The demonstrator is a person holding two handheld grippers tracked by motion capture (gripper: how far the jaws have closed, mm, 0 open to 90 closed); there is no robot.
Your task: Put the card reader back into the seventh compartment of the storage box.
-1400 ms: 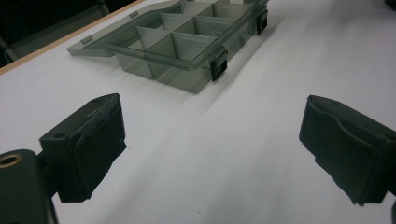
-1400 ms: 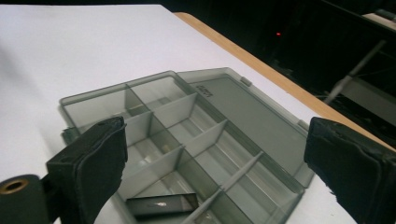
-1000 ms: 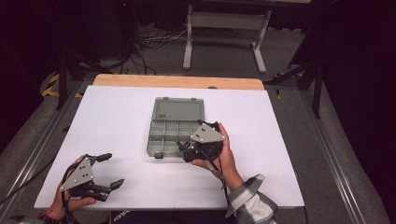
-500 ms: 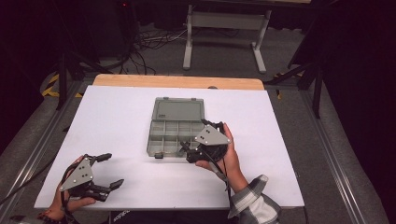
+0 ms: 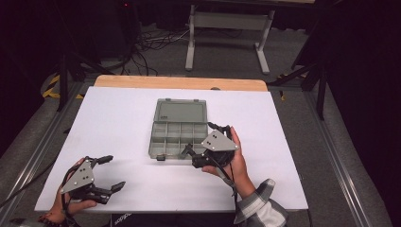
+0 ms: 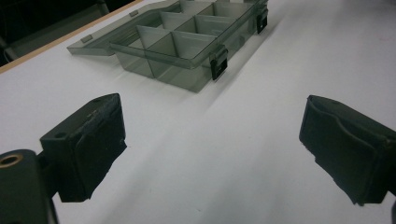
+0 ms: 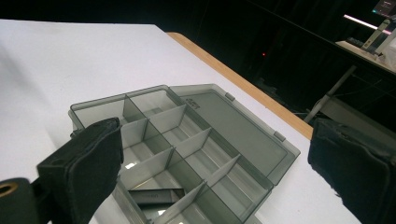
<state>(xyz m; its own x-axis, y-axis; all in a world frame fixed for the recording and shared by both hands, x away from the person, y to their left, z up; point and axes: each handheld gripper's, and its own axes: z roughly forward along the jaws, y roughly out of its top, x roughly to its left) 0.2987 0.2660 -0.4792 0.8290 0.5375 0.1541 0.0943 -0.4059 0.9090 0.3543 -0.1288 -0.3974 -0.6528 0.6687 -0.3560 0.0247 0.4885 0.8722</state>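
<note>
A smoky grey compartment box (image 5: 179, 135) lies open at the table's middle, its lid (image 5: 182, 109) flat behind it. My right gripper (image 5: 203, 138) hovers open at the box's near right corner, held in a hand. In the right gripper view its jaws stand wide apart over the box (image 7: 187, 144), and a small dark piece (image 7: 156, 196) lies in a near compartment. My left gripper (image 5: 112, 172) rests open at the near left of the table, well apart from the box. In the left gripper view the box (image 6: 187, 42) is ahead and nothing sits between the fingers (image 6: 88, 140).
The white table top (image 5: 118, 118) has a wooden strip (image 5: 179, 82) along its far edge. Black latches (image 6: 218, 63) hang on the box's front wall. A metal stand (image 5: 227, 28) and cables lie on the floor beyond the table.
My right gripper has shifted a little to the right along the box's near corner. The left gripper and the box have stayed put.
</note>
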